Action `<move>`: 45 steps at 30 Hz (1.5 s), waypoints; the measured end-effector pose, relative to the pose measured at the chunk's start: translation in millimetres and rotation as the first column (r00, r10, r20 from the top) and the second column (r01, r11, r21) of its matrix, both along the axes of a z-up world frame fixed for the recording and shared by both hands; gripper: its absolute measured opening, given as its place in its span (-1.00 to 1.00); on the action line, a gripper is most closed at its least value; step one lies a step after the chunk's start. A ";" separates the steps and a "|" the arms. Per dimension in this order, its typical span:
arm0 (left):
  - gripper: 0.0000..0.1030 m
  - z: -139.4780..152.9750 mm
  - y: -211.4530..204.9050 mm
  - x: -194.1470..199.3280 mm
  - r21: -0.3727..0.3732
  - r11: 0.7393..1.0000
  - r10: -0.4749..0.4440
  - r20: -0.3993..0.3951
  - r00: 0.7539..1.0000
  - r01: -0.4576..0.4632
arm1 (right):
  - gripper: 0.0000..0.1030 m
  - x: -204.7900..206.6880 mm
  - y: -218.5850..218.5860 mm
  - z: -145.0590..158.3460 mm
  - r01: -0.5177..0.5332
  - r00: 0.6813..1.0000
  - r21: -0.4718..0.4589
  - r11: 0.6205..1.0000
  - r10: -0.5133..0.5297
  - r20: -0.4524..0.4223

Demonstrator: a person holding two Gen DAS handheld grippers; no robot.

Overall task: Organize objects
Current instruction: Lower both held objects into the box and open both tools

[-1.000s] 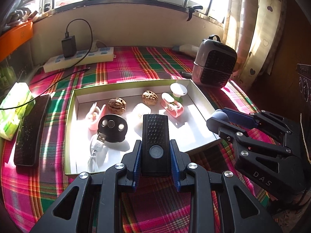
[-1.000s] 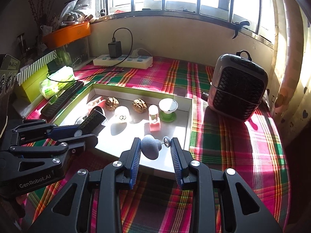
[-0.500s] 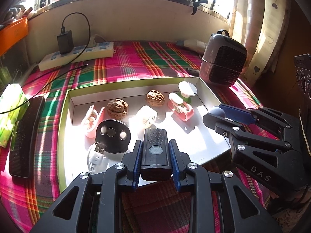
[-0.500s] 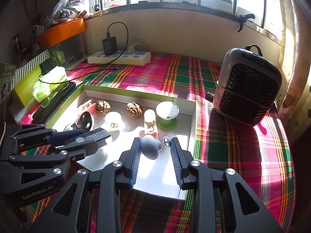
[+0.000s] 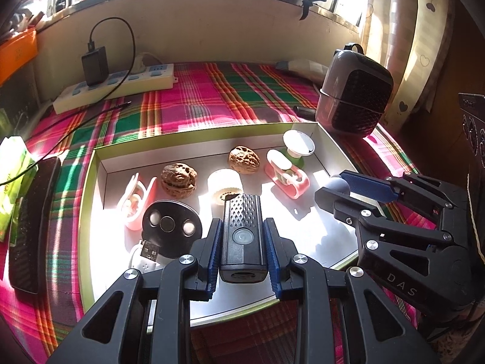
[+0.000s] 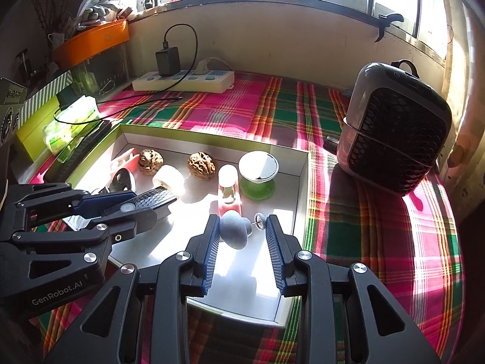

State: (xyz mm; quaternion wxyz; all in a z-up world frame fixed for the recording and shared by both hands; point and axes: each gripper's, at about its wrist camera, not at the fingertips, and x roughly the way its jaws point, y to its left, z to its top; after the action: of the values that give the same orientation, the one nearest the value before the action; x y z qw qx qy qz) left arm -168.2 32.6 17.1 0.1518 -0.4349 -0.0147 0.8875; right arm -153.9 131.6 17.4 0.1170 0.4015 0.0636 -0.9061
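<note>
My left gripper (image 5: 242,230) is shut on a black rectangular device with a round button (image 5: 242,236), held over the front of a shallow white tray (image 5: 100,163). My right gripper (image 6: 241,227) is shut on a grey-blue rounded piece with a small metal wheel (image 6: 233,232), over the tray's front right part (image 6: 300,200). In the tray lie two walnuts (image 5: 178,179) (image 5: 244,159), a white roll (image 5: 225,185), two pink clips (image 5: 285,173) (image 5: 136,200), a green-and-white cup (image 5: 297,148), a black disc (image 5: 171,227) and a white USB cable (image 5: 145,254).
A plaid cloth covers the table. A small heater (image 6: 397,127) stands right of the tray. A power strip with a black charger (image 6: 182,79) lies at the back. A black remote (image 5: 30,221) and a green pack (image 5: 12,176) lie left of the tray.
Both grippers have moved forward over the tray with their objects still held. The tray now sits nearer and lower in both views.
</note>
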 end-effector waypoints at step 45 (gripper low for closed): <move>-0.40 -8.7 1.3 -3.8 0.000 1.000 -0.001 0.026 1.000 0.001 | -0.36 -9.3 -5.2 -11.9 0.000 1.000 0.045 0.999 0.000 0.007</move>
State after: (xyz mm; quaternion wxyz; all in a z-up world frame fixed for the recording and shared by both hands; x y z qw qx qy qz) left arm -172.0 33.8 8.4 0.1522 -0.4462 -0.0165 0.8817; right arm -163.1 126.4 5.5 0.1081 0.4073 0.0837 -0.9030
